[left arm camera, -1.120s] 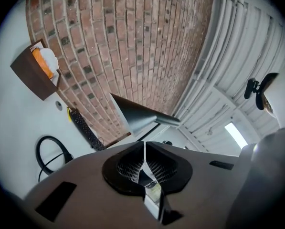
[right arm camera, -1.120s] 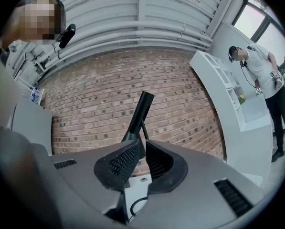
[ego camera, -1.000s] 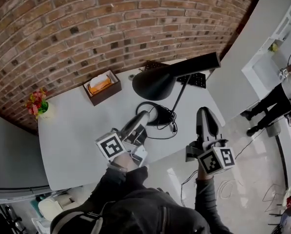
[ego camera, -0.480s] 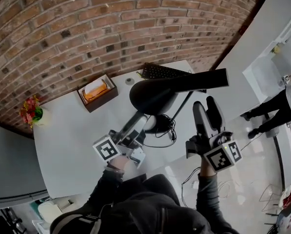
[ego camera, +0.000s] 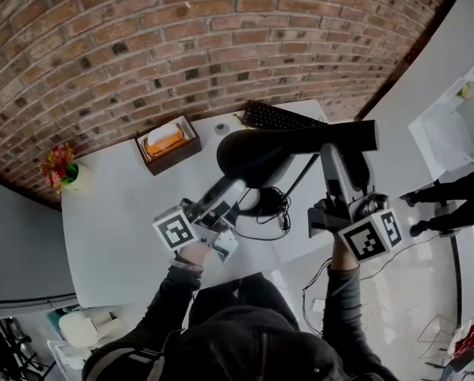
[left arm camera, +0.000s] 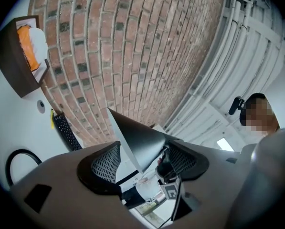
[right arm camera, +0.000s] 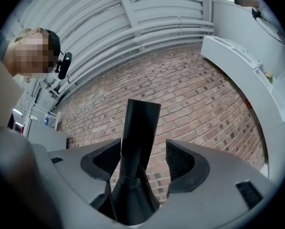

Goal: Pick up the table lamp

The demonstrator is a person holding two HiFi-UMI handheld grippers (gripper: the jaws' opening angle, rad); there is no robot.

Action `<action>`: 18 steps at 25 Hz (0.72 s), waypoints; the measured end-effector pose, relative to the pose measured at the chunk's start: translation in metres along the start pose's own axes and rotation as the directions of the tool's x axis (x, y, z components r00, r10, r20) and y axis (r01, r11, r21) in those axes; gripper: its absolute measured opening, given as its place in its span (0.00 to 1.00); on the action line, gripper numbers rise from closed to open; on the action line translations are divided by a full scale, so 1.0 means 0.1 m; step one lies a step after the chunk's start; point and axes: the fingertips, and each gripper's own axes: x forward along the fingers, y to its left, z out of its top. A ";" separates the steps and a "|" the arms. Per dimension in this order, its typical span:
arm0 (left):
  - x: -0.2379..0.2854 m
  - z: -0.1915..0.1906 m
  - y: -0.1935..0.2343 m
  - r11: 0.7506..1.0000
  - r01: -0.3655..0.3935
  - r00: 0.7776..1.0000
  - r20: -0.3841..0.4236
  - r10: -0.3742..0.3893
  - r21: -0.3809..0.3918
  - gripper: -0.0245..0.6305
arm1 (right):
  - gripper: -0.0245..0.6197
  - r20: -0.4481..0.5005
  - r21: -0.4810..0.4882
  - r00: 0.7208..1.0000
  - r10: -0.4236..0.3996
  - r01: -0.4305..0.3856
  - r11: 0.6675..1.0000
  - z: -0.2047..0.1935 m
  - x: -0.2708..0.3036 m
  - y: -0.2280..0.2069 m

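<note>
Left gripper [ego camera: 230, 187] jaws wide, framing shade [left arm camera: 137, 142] of table lamp [ego camera: 256, 155]; right gripper [ego camera: 341, 152] jaws opening astride black tube [right arm camera: 140, 128], ungripped, apparently readying two-point lift.

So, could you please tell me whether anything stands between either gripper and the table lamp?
Nothing visible does. The left gripper has its open jaws on either side of the shade of the table lamp, and the right gripper is opening its jaws with the lamp's black arm between them.
</note>
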 end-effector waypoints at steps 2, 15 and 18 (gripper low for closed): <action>0.04 -0.01 0.00 1.000 -0.004 1.000 -0.003 0.004 0.010 0.52 | 0.43 -0.010 -0.009 0.999 0.034 -0.034 0.999 0.00 0.06 0.01; 0.12 -0.03 0.04 1.000 -0.006 1.000 0.021 0.005 0.014 0.22 | 0.41 0.042 0.010 0.991 0.127 -0.128 0.992 0.13 0.24 0.07; 0.15 -0.04 0.03 1.000 0.014 1.000 0.014 -0.014 -0.011 0.20 | 0.40 0.042 0.027 0.991 0.128 -0.130 0.991 0.13 0.24 0.05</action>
